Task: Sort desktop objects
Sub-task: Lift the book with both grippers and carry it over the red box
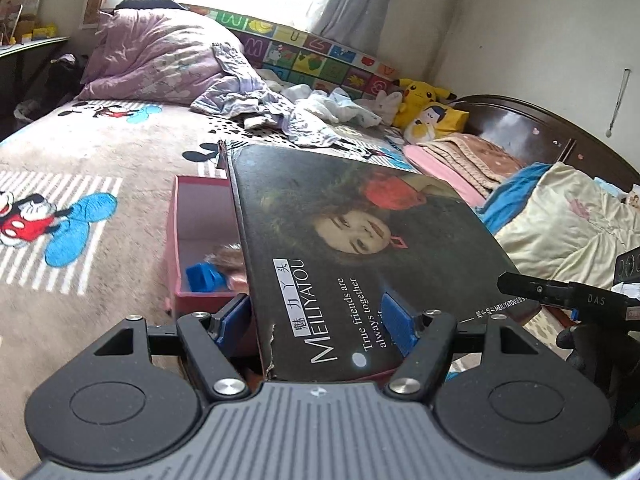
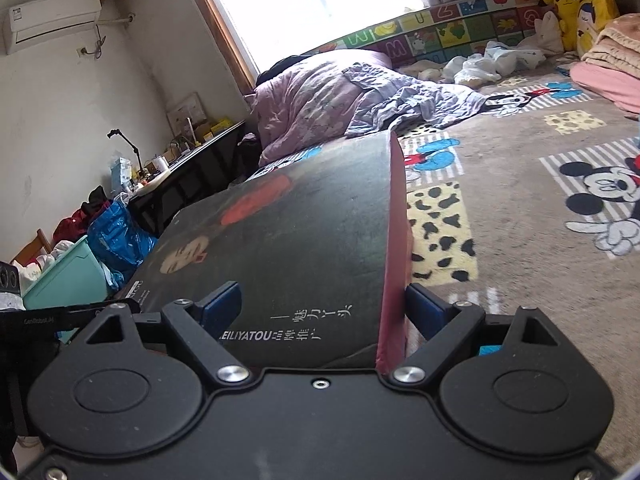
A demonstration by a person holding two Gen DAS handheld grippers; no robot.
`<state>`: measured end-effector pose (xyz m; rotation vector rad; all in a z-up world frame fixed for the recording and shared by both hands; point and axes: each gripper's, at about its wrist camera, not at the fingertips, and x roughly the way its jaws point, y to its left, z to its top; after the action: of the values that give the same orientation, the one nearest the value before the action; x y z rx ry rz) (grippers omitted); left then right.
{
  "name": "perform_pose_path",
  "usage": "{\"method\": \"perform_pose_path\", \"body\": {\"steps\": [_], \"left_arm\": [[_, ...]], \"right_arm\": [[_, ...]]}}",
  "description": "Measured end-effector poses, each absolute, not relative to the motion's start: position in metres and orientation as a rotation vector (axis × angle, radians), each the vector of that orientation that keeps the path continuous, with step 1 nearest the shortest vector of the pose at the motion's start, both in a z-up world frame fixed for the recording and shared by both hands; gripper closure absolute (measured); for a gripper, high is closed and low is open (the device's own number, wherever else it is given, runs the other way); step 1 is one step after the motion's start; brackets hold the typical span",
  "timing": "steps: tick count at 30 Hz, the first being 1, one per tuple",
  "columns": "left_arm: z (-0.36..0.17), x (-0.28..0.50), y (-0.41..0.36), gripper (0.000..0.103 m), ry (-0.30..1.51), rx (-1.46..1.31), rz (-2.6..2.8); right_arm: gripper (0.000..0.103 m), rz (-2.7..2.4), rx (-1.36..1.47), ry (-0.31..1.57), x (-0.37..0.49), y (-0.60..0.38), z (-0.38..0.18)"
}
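A dark box lid (image 1: 360, 248) printed with a woman's face and "MEILIYATOU" is held tilted over an open pink box (image 1: 196, 240) on the bed. My left gripper (image 1: 316, 324) is shut on one corner of the lid, one blue pad on top and one underneath. My right gripper (image 2: 324, 308) is shut on another corner of the same lid (image 2: 288, 240), gripping across its red side edge. The right gripper also shows in the left wrist view (image 1: 560, 292). Inside the pink box lie a blue object (image 1: 206, 276) and something pink, partly hidden by the lid.
The bed has a Mickey Mouse blanket (image 2: 520, 184), a purple duvet (image 1: 160, 56), loose clothes, plush toys (image 1: 424, 96) and folded blankets (image 1: 468, 160). A dark desk (image 2: 192, 176), a teal bin (image 2: 68, 272) and bags stand beside the bed.
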<state>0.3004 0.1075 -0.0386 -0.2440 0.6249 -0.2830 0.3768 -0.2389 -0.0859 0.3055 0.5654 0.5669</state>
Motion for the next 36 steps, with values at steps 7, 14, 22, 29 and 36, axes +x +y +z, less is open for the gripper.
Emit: {"method": "perform_pose_path", "body": {"steps": [7,14,22,29,36], "left_arm": [[-0.042,0.33,0.128,0.033,0.638,-0.245,-0.27],[-0.049,0.358,0.15,0.032,0.662,-0.266,-0.256],[-0.071,0.38,0.182,0.032,0.69,-0.367,-0.249],[-0.087,0.396,0.19,0.032,0.7,-0.386,-0.237],[-0.103,0.412,0.198,0.032,0.71,-0.404,-0.225]], "right_arm": [[0.013,0.563,0.33,0.572,0.405,-0.22,-0.089],[0.013,0.564,0.34,0.577,0.428,-0.199,-0.09],[0.013,0.562,0.355,0.589,0.44,-0.179,-0.099],[0.013,0.566,0.358,0.611,0.448,-0.164,-0.111],[0.013,0.546,0.348,0.605,0.457,-0.158,-0.115]]}}
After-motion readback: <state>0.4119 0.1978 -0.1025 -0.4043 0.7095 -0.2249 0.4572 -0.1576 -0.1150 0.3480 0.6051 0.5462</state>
